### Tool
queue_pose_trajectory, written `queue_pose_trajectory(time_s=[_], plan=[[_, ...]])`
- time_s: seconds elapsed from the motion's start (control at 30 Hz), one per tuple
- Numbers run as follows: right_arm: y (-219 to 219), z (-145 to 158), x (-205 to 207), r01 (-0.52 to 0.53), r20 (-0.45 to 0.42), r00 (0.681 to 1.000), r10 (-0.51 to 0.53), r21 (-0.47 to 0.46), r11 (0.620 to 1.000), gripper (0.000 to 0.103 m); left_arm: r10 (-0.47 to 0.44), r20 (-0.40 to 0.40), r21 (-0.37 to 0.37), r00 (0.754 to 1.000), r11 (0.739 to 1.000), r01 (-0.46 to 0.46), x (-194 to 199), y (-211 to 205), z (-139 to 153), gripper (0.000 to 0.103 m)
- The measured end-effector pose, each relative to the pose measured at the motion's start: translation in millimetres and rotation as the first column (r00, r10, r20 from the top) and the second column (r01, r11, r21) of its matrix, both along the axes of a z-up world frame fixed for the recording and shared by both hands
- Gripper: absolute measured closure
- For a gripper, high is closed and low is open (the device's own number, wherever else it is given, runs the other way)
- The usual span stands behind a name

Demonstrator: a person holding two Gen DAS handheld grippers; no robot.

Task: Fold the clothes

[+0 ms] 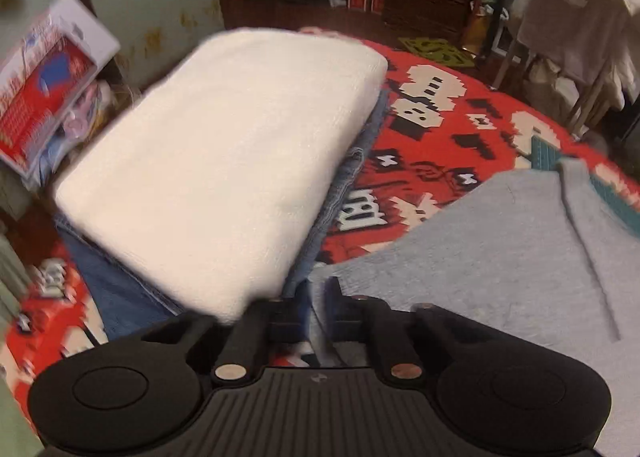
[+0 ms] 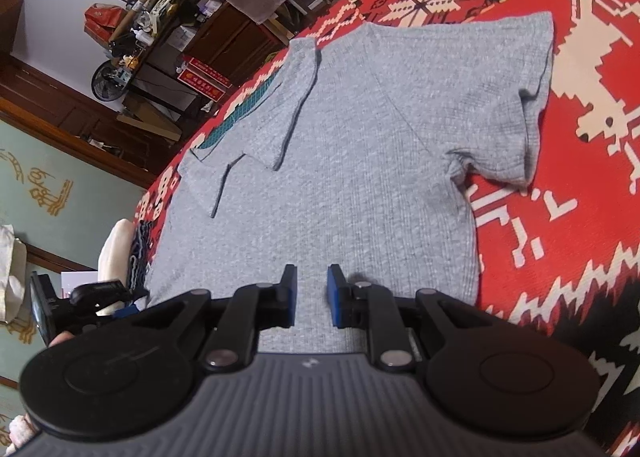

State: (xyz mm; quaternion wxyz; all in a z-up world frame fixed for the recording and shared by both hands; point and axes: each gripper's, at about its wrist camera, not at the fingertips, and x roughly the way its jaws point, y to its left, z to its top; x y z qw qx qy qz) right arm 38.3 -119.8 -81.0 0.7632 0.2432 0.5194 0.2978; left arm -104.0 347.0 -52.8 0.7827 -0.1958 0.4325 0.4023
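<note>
The right gripper [image 2: 311, 293] hangs over the hem of the grey shirt [image 2: 360, 145], jaws spread with cloth showing between them, pinching nothing. The left gripper [image 1: 316, 309] sits at the shirt's other hem corner; blur hides whether its spread jaws catch any cloth. The shirt lies flat on the red blanket [image 2: 580, 217], one sleeve turned in over the body, the other out. A folded white towel [image 1: 224, 161] rests on jeans [image 1: 120, 289] beside it. Judging by that, two pieces are done and the shirt part-folded.
</note>
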Motion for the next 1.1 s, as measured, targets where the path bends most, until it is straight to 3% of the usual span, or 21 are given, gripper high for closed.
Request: queue_pose_trajectory(time_s=[0.23, 0.33, 0.5, 0.67, 0.77, 0.97, 1.1], plan=[[2, -2, 0, -0.011, -0.008, 1.0, 0.012, 0.02, 1.0, 0.083, -0.037, -0.018, 0.122, 0.999, 0.992, 0.038, -5, -6, 0, 0.099], [1, -3, 1, -0.006, -0.013, 1.0, 0.006, 0.025, 1.0, 0.083, -0.062, -0.033, 0.138, 0.998, 0.988, 0.066, -4, -10, -4, 0.098], [4, -3, 2, -0.01, -0.012, 1.0, 0.011, 0.026, 1.0, 0.083, -0.051, 0.038, 0.042, 0.998, 0.998, 0.05, -17, -6, 0, 0.092], [6, -2, 2, -0.012, -0.009, 1.0, 0.012, 0.029, 1.0, 0.082, -0.044, 0.088, -0.042, 0.995, 0.998, 0.047, -29, -12, 12, 0.068], [5, -1, 2, -0.003, -0.007, 1.0, 0.003, 0.031, 1.0, 0.079, -0.037, 0.138, -0.068, 0.99, 0.997, 0.047, -39, -15, 24, 0.059], [3, -1, 3, 0.008, -0.002, 1.0, -0.008, 0.023, 1.0, 0.078, -0.017, 0.251, -0.111, 0.968, 0.993, 0.046, -61, -17, 46, 0.058], [1, 5, 3, 0.026, 0.046, 0.999, -0.026, -0.008, 1.0, 0.078, -0.01, 0.322, -0.167, 0.947, 0.984, 0.067, -65, -25, 49, 0.059]])
